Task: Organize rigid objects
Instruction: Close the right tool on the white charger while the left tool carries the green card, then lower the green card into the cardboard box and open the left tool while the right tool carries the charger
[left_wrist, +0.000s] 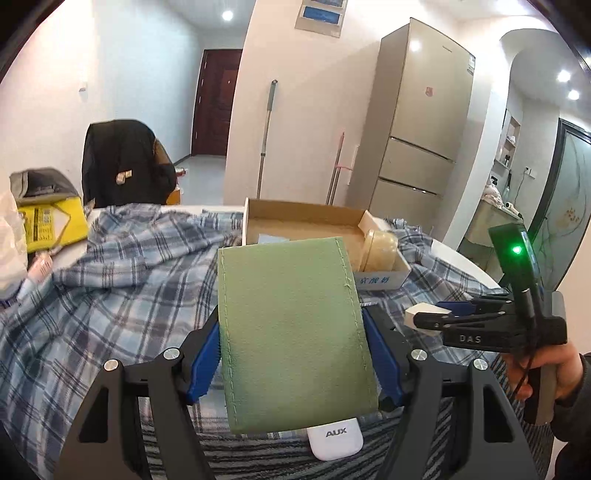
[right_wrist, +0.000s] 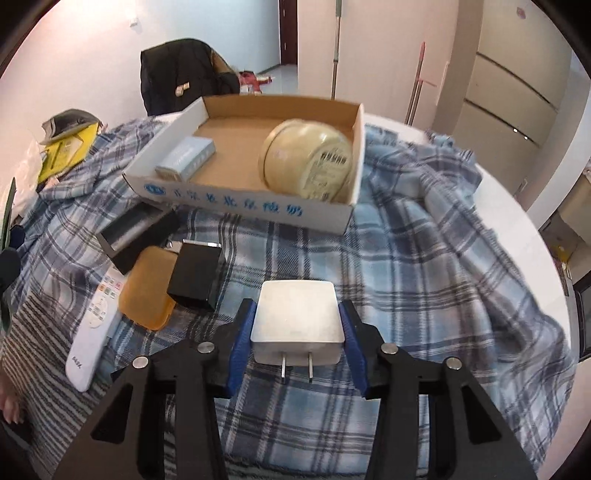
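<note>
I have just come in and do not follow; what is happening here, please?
A person is sorting small items into a cardboard box on a table covered with a plaid cloth. The left gripper holds a green pouch; the right gripper holds a white charger. A round tin and a small pale box already lie inside. A black box and a remote control are on the cloth.

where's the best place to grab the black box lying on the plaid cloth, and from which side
Take the black box across its two long side faces, coming down from above. It lies flat on the plaid cloth with its broad top face up. Its left edge overlaps the orange pad, so keep the tool's fingers shallow there. This is a judgement from one view.
</note>
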